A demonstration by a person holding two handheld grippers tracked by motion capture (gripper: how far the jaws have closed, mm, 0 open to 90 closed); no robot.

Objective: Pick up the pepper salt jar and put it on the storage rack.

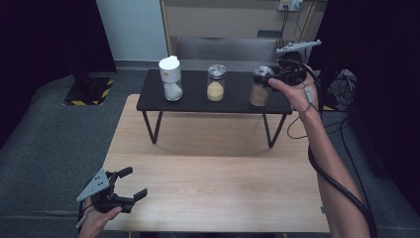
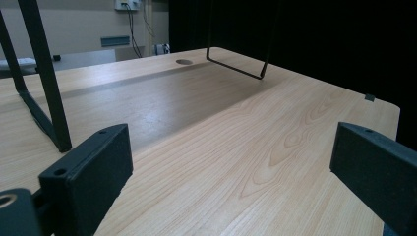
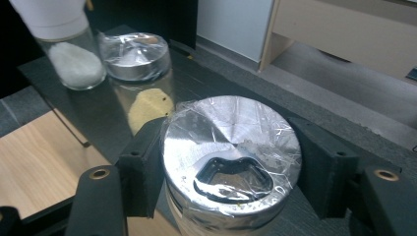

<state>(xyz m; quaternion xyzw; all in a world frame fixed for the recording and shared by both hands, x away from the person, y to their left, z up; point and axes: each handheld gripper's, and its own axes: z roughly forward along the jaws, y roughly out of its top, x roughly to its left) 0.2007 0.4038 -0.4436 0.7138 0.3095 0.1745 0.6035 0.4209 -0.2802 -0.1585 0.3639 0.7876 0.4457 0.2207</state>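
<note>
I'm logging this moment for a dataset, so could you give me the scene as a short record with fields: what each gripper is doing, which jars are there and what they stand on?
right gripper: shut on the metal lid of the brown-powder jar
left gripper: open, nothing between the jaws, low over the wooden table
other jars: yellow-powder jar in the middle, white-capped jar with white powder at the left
support: all three jars stand on the black shelf
lids: silver ones wrapped in clear film
</note>
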